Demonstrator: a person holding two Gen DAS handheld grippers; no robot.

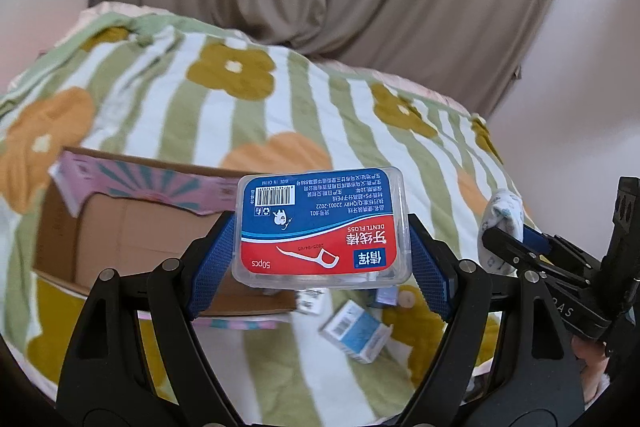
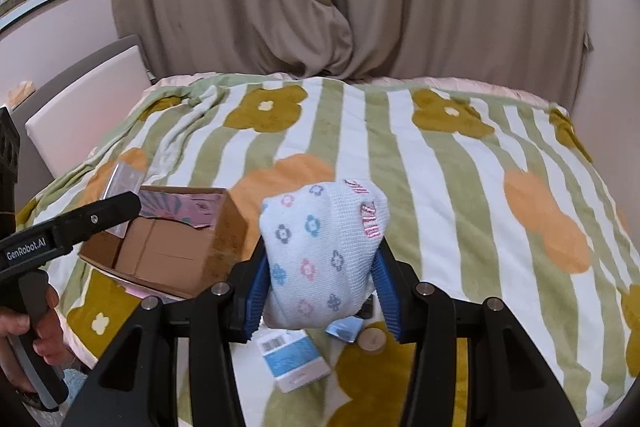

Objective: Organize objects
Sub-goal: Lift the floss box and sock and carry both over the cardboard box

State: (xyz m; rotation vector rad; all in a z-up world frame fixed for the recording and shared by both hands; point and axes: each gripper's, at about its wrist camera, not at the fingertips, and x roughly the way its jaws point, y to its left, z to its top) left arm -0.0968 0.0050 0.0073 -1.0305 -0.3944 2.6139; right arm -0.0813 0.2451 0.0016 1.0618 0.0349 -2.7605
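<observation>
Both my grippers loaded over the bed.
L gripper (image 1: 322, 251) jaws clamp floss box (image 1: 322, 227); R gripper (image 2: 320, 287) jaws pinch sock (image 2: 320, 251), carton (image 2: 168, 247) on left.

Both views are evenly lit by soft, diffuse light; only faint shadows are cast. Straight lines are bent by the fisheye, and the corners are cut off by a black rim. The blanket (image 1: 248, 115) ahead of the left gripper is smeared; the wall (image 1: 592, 39) is washed out.
</observation>
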